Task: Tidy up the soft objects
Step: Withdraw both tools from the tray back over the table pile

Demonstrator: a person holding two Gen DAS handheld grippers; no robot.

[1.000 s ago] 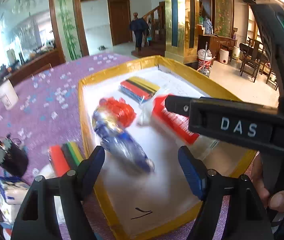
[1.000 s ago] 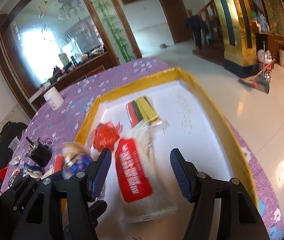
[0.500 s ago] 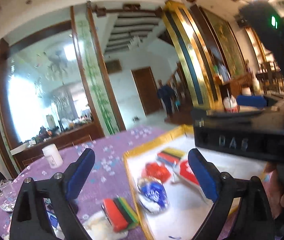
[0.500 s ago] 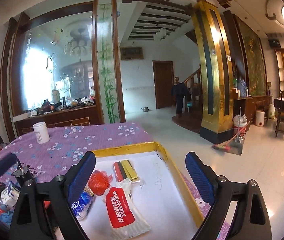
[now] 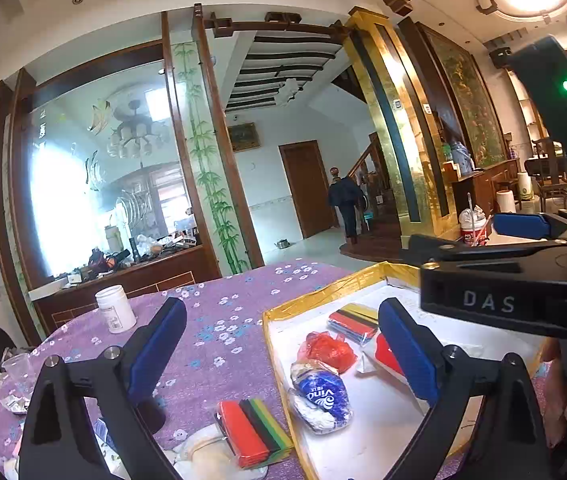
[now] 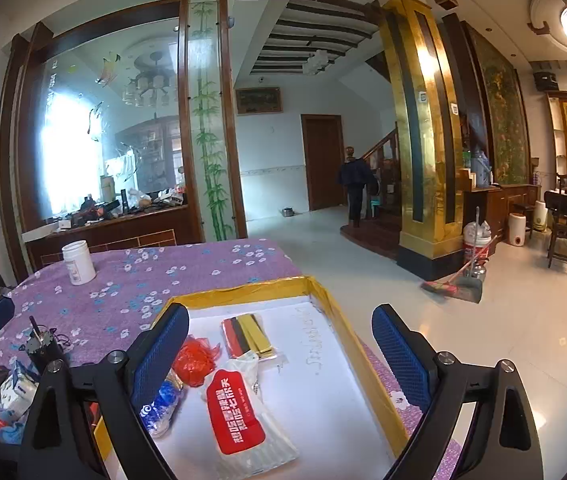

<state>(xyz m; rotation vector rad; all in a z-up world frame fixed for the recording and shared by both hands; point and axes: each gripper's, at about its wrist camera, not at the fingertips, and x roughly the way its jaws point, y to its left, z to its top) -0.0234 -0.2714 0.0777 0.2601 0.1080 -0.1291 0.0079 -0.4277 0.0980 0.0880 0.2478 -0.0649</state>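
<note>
Both the left hand-held gripper (image 5: pixel 283 356) and the right hand-held gripper (image 6: pixel 279 356) have just been opened wide; nothing is held. The blue tissue pack (image 5: pixel 321 396) and red pouch (image 6: pixel 235 416) lie below and ahead of them in the yellow-rimmed tray (image 6: pixel 363 356), apparently deposited for sorting.

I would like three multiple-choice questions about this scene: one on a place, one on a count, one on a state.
1. Where is the striped pack that lies near the left gripper?
A. inside the tray
B. on the purple cloth, outside the tray
C. on the floor

2. How many items lie in the yellow-edged tray?
A. two
B. four
C. six

3. How stand the right gripper's jaws?
A. wide apart, nothing between
B. shut on the red bag
C. shut on the tray

Answers: 1 B, it lies left of the tray's edge. 2 B, four packets. 3 A, pads apart and bare.
</note>
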